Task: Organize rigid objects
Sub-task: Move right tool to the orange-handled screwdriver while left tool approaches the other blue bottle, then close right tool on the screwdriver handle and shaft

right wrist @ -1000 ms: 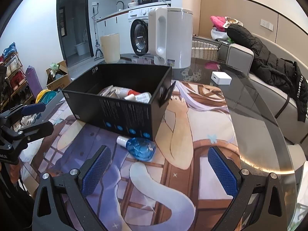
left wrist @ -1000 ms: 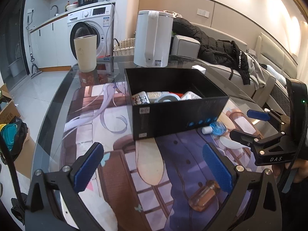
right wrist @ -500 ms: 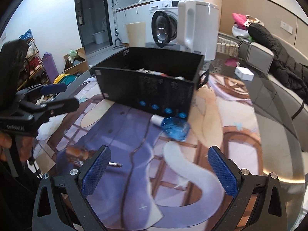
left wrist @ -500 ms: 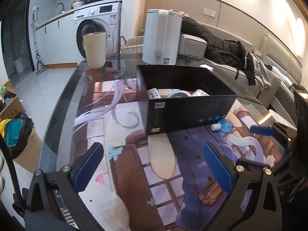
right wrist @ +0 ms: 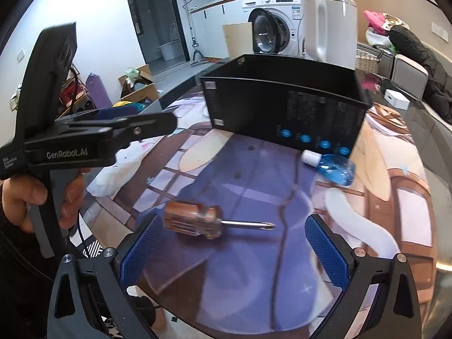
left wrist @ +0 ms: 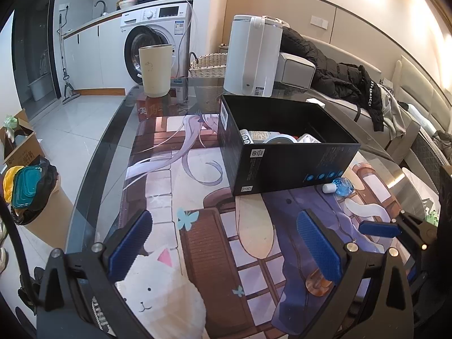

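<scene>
Item: screwdriver [right wrist: 203, 221], now lying centred between my right gripper [right wrist: 234, 250] pads, jaws spread, untouched. Left gripper [left wrist: 226, 247] agape, idle. Black box [left wrist: 285, 147] beyond; probably next stop.

Left gripper [left wrist: 226, 248] fingers [left wrist: 317, 248] spread wide, black box [left wrist: 285, 158] beyond

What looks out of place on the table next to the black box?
Two things lie loose outside the black cardboard box: an amber-handled screwdriver on its side ahead of the open right gripper, and a small blue bottle with a white cap tipped over beside the box.
</scene>
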`<state>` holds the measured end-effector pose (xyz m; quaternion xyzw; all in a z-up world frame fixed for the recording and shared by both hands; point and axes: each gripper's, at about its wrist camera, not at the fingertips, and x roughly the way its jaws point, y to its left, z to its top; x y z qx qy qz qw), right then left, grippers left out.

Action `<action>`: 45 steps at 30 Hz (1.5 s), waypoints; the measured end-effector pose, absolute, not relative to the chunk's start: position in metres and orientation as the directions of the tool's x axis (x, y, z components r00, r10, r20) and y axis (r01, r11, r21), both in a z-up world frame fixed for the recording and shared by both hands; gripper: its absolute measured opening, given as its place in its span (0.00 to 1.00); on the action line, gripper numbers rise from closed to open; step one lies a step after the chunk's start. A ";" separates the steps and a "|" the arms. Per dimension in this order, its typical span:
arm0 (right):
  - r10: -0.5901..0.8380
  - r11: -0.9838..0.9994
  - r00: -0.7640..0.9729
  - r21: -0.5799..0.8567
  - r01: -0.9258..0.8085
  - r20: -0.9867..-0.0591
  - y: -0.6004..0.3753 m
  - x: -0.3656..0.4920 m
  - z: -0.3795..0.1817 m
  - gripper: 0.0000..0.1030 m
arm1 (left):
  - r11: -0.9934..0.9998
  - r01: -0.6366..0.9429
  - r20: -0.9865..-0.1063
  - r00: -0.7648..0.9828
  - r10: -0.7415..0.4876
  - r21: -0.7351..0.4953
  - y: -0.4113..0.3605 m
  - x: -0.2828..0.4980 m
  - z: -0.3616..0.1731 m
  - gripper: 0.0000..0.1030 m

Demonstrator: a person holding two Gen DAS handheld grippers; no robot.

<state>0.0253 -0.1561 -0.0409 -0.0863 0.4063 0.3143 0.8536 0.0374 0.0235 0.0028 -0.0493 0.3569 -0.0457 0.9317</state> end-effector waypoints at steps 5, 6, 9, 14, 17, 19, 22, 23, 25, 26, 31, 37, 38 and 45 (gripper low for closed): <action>0.423 0.808 0.500 0.065 -0.586 -0.756 -0.144 0.026 -0.050 0.99 | 0.991 0.057 -0.667 0.736 -0.121 -0.117 0.020 0.040 0.001 1.00; 0.414 0.809 0.506 0.051 -0.585 -0.757 -0.142 0.026 -0.051 0.99 | 0.992 0.057 -0.667 0.735 -0.120 -0.116 0.019 0.041 0.001 1.00; 0.382 0.820 0.534 0.010 -0.573 -0.754 -0.139 0.025 -0.054 0.99 | 0.992 0.060 -0.670 0.732 -0.121 -0.114 0.018 0.042 0.001 1.00; 0.341 0.845 0.567 -0.019 -0.534 -0.750 -0.140 0.030 -0.056 0.99 | 0.992 0.063 -0.674 0.728 -0.121 -0.110 0.016 0.045 -0.001 1.00; 0.324 0.860 0.578 -0.021 -0.510 -0.749 -0.146 0.032 -0.056 0.99 | 0.992 0.067 -0.677 0.726 -0.122 -0.107 0.014 0.046 -0.002 1.00; 0.307 0.873 0.589 -0.025 -0.486 -0.747 -0.151 0.036 -0.055 0.99 | 0.992 0.072 -0.679 0.724 -0.124 -0.105 0.012 0.047 -0.003 1.00; 0.290 0.887 0.601 -0.027 -0.462 -0.745 -0.157 0.042 -0.055 0.99 | 0.991 0.076 -0.683 0.719 -0.128 -0.106 0.010 0.050 -0.004 1.00; 0.285 0.890 0.604 -0.029 -0.456 -0.744 -0.158 0.043 -0.055 0.99 | 0.991 0.077 -0.684 0.718 -0.129 -0.106 0.009 0.050 -0.004 1.00; 0.279 0.894 0.608 -0.030 -0.446 -0.743 -0.163 0.045 -0.055 0.99 | 0.991 0.082 -0.686 0.715 -0.132 -0.106 0.007 0.052 -0.006 1.00; 0.278 0.895 0.609 -0.030 -0.445 -0.743 -0.164 0.046 -0.055 0.99 | 0.991 0.085 -0.688 0.714 -0.133 -0.104 0.005 0.053 -0.006 1.00; 0.276 0.892 0.604 -0.036 -0.451 -0.748 -0.177 0.048 -0.055 0.99 | 0.990 0.103 -0.691 0.708 -0.141 -0.096 -0.002 0.055 -0.008 1.00; 0.280 0.886 0.588 -0.031 -0.462 -0.759 -0.197 0.049 -0.055 0.99 | 0.990 0.110 -0.699 0.701 -0.142 -0.090 -0.006 0.058 -0.010 1.00; 0.278 0.889 0.589 -0.030 -0.457 -0.759 -0.202 0.050 -0.054 0.99 | 0.990 0.111 -0.700 0.700 -0.142 -0.089 -0.006 0.059 -0.011 1.00; 0.221 0.928 0.610 -0.029 -0.372 -0.761 -0.242 0.059 -0.053 0.99 | 0.987 0.131 -0.703 0.693 -0.157 -0.092 -0.015 0.064 -0.012 1.00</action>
